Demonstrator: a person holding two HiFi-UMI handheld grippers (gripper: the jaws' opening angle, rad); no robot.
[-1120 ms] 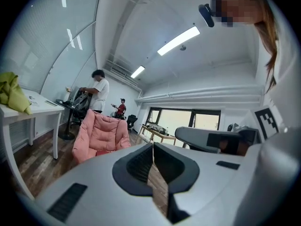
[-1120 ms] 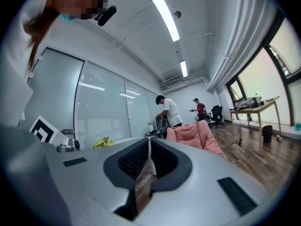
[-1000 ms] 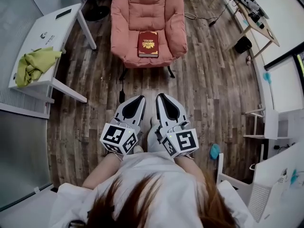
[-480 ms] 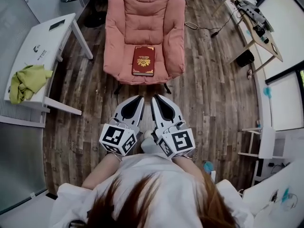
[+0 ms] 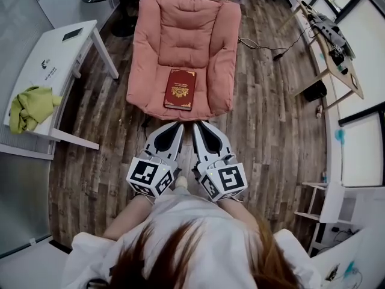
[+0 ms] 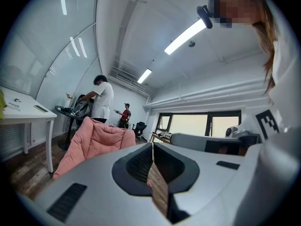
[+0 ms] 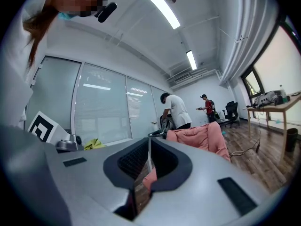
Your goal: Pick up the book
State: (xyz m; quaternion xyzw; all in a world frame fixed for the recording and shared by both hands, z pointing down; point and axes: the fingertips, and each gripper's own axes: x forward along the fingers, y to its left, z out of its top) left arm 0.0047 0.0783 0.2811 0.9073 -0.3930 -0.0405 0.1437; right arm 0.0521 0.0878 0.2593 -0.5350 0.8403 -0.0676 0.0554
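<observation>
A red book (image 5: 180, 89) lies flat on the seat of a pink armchair (image 5: 180, 23), at twelve o'clock from both grippers, its long axis running roughly twelve to six. The left gripper (image 5: 173, 127), perhaps marginally nearer, and the right gripper (image 5: 201, 127) are both clenched, jaws empty.
</observation>
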